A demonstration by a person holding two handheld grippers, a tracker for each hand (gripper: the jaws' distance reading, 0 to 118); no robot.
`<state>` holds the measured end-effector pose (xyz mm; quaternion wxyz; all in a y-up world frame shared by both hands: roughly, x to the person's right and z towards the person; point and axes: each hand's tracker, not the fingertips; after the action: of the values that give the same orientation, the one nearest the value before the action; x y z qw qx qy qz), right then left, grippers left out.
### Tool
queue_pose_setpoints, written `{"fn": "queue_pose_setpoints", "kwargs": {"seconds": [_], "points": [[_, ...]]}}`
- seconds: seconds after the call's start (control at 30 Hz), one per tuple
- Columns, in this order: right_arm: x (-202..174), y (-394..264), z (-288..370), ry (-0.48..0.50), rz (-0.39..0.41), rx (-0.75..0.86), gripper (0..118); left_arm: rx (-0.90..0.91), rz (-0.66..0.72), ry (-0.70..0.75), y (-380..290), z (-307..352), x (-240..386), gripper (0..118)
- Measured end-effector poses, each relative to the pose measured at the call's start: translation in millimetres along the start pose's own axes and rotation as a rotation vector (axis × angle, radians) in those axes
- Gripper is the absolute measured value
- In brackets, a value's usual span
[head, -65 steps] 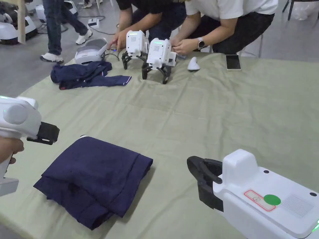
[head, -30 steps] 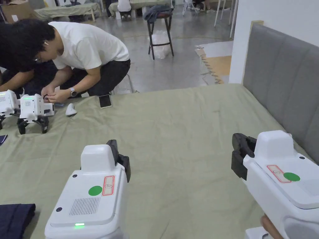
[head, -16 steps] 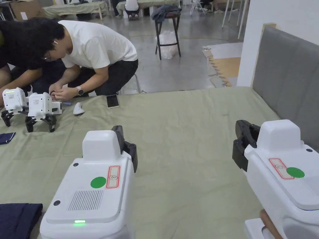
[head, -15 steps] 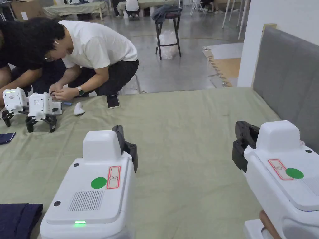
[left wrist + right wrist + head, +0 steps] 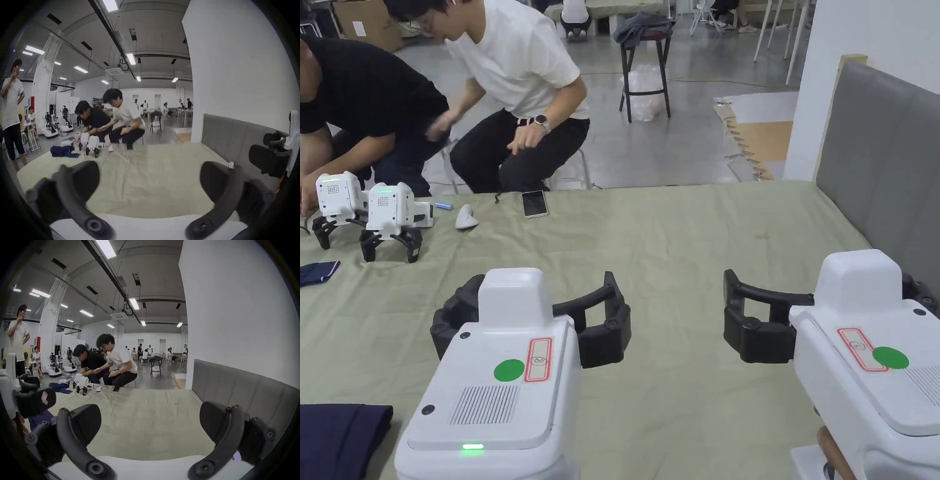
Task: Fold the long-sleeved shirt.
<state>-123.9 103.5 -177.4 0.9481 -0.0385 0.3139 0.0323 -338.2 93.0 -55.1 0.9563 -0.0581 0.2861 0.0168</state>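
You are holding both the left gripper [image 5: 531, 312] and right gripper [image 5: 831, 312] wide open and empty above the bed [image 5: 675, 250], with the folded shirt [image 5: 337, 431] lying beside.

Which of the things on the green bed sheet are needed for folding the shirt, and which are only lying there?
For the job:
- folded dark navy shirt, at the near left edge
- white left gripper, open
- white right gripper, open

Only lying there:
- crumpled navy garment
- two spare white grippers
- flat smartphone
- small white curved object
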Motion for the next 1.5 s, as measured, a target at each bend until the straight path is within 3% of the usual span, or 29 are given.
{"fn": "queue_pose_setpoints", "kwargs": {"seconds": [0.37, 0.53, 0.67, 0.73, 0.83, 1.5], "points": [[0, 9, 5, 0.02, -0.05, 0.002, 118, 0.017, 0.009, 0.015, 9, 4, -9, 111], [-18, 12, 2, -0.075, 0.091, -0.005, 118, 0.023, 0.014, 0.015, 13, 7, -11, 111], [-17, 10, 3, 0.06, -0.06, -0.056, 118, 0.03, 0.02, 0.014, 14, 10, -12, 111], [-19, 9, 5, 0.052, -0.092, -0.059, 118, 0.031, 0.021, 0.015, 16, 11, -14, 111], [-25, 9, 3, -0.005, -0.044, -0.095, 118, 0.028, 0.016, 0.021, 15, 12, -16, 111], [-16, 14, 3, -0.029, -0.064, -0.03, 118, 0.049, 0.029, 0.037, 21, 17, -20, 111]]}}
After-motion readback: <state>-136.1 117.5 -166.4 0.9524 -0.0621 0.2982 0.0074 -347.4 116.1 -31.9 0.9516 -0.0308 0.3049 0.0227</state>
